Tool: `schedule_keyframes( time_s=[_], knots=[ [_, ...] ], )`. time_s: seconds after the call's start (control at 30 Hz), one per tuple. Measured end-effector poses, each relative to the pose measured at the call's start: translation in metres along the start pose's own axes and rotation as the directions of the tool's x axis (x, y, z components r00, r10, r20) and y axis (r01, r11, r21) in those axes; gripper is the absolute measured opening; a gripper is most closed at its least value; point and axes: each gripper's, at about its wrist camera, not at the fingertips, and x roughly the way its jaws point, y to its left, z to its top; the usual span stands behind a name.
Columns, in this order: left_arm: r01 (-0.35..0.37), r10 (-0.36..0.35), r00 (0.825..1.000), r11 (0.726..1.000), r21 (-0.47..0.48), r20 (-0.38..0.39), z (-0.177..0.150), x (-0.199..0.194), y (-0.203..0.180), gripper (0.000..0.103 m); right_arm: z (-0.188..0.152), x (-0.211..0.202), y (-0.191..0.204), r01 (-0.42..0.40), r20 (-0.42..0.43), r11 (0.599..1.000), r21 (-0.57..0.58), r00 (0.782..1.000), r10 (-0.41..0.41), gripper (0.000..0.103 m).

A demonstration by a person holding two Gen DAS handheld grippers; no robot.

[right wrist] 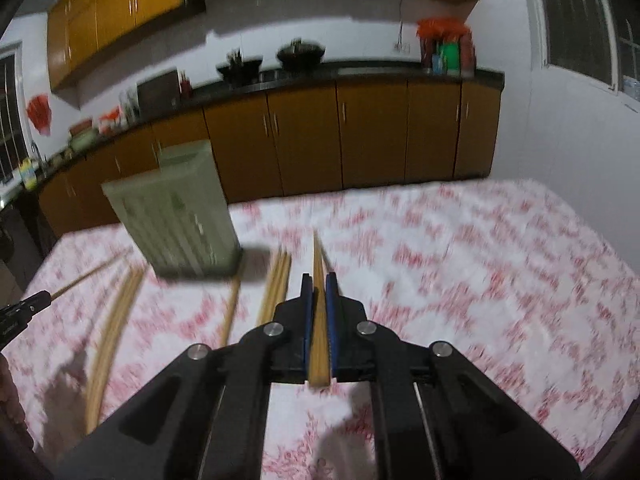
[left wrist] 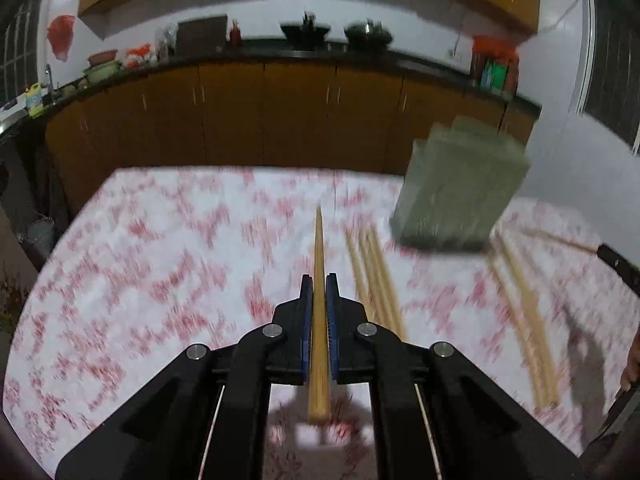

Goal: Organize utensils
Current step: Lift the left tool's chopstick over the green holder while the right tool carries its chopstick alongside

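Note:
My left gripper (left wrist: 319, 280) is shut on a wooden chopstick (left wrist: 319, 248) that points forward above the table. My right gripper (right wrist: 319, 280) is shut on another wooden chopstick (right wrist: 318, 256), also pointing forward. A pale green slotted utensil holder (left wrist: 456, 188) stands on the table ahead right of the left gripper; it shows ahead left in the right wrist view (right wrist: 176, 212). Several loose chopsticks (left wrist: 376, 276) lie on the cloth near the holder, also in the right wrist view (right wrist: 276, 284). Both views are motion-blurred.
The table (left wrist: 160, 260) wears a white cloth with red flowers. More chopsticks (left wrist: 528, 320) lie at the right, seen at the left in the right wrist view (right wrist: 112, 328). Brown kitchen cabinets (left wrist: 280, 112) and a counter with pots stand beyond the far edge.

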Motion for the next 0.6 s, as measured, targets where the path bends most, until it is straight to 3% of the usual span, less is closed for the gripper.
schedule_keyframes(
  time_s=[0.2, 0.47, 0.6],
  knots=[
    [0.025, -0.019, 0.993, 0.998, -0.051, 0.112, 0.038, -0.025, 0.006, 0.007, 0.026, -0.022, -0.004, -0.005, 0.095, 1.0, 0.017, 0.995, 0.004, 0.008],
    [0.033, -0.022, 0.983, 0.998, -0.057, 0.183, 0.064, -0.04, 0.011, 0.007, 0.044, -0.028, -0.006, -0.018, 0.134, 0.999, 0.034, 0.991, 0.013, 0.008],
    [0.059, -0.042, 0.971, 0.996, -0.069, 0.233, 0.083, -0.053, 0.011, 0.007, 0.063, -0.046, -0.007, -0.057, 0.212, 0.997, 0.054, 0.976, 0.044, 0.008]
  ],
)
